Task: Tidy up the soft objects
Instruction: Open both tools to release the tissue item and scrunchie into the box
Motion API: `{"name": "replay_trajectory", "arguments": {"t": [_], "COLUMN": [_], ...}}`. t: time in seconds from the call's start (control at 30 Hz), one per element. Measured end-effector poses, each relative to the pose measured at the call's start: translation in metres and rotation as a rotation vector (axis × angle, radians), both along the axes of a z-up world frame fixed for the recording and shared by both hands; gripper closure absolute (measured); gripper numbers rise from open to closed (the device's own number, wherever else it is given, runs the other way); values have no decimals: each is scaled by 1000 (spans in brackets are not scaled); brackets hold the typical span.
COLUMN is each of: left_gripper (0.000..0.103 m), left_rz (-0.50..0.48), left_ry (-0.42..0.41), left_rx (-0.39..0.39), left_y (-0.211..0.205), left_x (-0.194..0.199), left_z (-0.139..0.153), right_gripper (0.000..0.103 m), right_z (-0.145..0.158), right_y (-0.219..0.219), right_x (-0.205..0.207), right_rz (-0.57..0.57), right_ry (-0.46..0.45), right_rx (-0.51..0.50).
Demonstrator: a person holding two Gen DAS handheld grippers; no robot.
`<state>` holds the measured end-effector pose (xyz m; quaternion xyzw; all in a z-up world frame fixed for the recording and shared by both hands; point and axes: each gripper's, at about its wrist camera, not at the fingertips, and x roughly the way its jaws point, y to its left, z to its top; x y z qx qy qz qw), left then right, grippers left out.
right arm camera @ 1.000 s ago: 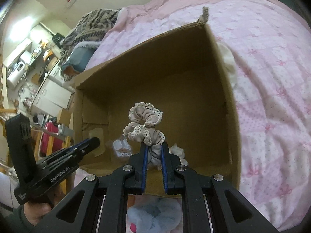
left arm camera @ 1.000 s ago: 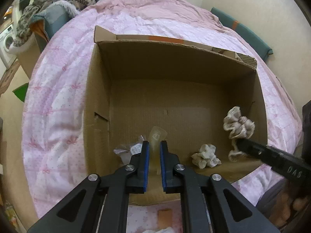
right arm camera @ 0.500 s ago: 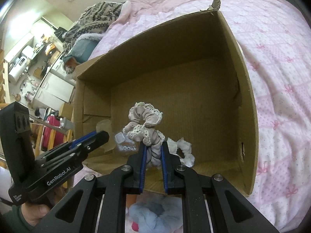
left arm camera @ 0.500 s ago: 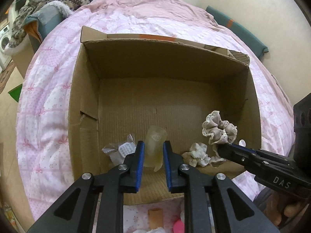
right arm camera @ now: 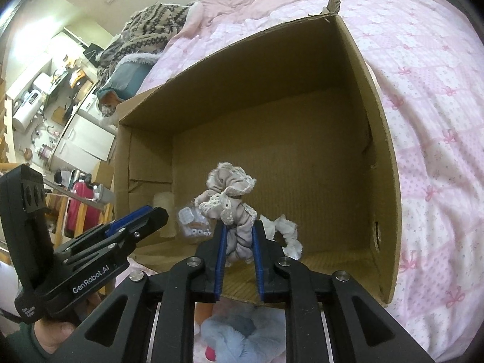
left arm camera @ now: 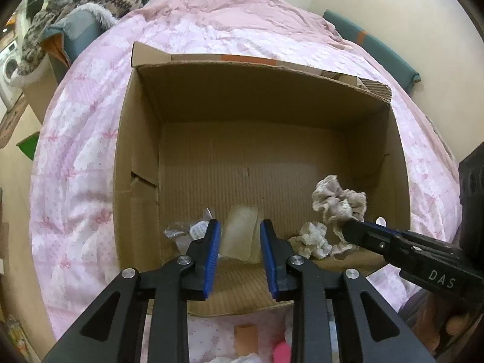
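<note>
Cardboard walls of the box point(left arm camera: 142, 139) hem us in on the pink bed cover point(left arm camera: 75, 157); our left gripper point(left arm camera: 239, 239) stands spread, the translucent soft piece point(left arm camera: 240, 236) loose between its fingers on the box floor; our right gripper point(right arm camera: 237, 242) pinches the lace scrunchie point(right arm camera: 230, 193) above the near edge of the box; if we let go here, the frill could snag on a pad or land atop the white scrunchie point(left arm camera: 311, 237); a careless sweep of the left could tip the translucent piece or nudge the clear packet point(left arm camera: 187, 233).
</note>
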<state>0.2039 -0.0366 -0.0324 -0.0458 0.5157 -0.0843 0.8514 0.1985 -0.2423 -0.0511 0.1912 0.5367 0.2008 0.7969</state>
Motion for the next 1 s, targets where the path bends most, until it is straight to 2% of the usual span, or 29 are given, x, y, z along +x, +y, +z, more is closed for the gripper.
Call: {"name": "replay_trajectory", "arguments": {"t": [0.13,0.23,0.3,0.37,0.43,0.5,0.63,1.0], "left_gripper": [75,61,46,41,40,39,39,39], "left_rz": [-6,-7,-3,4,7,15,38,68], "left_ry": [-8,-19,-34,-48,-51,-41,-33,-64], "left_rx": [10,21,33,46,46,43,18,34], "left_y": [-2,-4,-4,-4,-3,-1,6,16], "left_x": [-1,-2,-3,-4,-4,-2,-1,-18], "left_z": [2,3,5,7,8,7,7,24], "right_gripper": [84,82,80,77,69,40,39,39], "right_z": [1,1,2,3,4,5,7,12], "right_y": [-1,-2,-4,-5,-6,-7,-11,-20], "right_x": [0,1,1,0,0,2,2,-8], "right_rz": [-11,-17,-22,-24,-32,-45,-67,-90], "right_ry": [-1,-2,-4,-9,-13,-17,-34,-40], "right_rx": [0,4,9,12,16,20,22,19]}}
